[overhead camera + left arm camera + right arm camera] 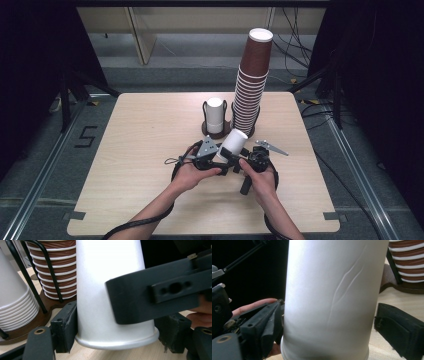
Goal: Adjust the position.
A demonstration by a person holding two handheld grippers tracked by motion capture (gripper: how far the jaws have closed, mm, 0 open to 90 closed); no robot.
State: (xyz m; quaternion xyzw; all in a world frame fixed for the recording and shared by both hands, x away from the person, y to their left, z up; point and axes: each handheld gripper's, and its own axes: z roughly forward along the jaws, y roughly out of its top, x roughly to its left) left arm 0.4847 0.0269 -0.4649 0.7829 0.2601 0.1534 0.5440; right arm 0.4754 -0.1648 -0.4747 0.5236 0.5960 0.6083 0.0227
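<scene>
A white paper cup (pixel 232 142) hangs tilted over the table's middle, rim toward the hands and narrow base pointing up and away. My left gripper (pixel 220 155) is shut on it near the rim. In the left gripper view the cup (pixel 105 290) fills the space between both pads. My right gripper (pixel 239 161) reaches in from the right and is open. In the right gripper view its left jaw lies against the creased cup (pixel 332 290) and its right jaw stands clear of the wall. One of its jaws crosses in front of the cup in the left gripper view.
Behind the cup, a tall stack of brown cups (pixel 252 85) and a short stack of white cups (pixel 215 115) stand upside down in black wire holders on brown bases. The wooden table (pixel 140 130) has free room left, right and in front. Cables trail from both hands.
</scene>
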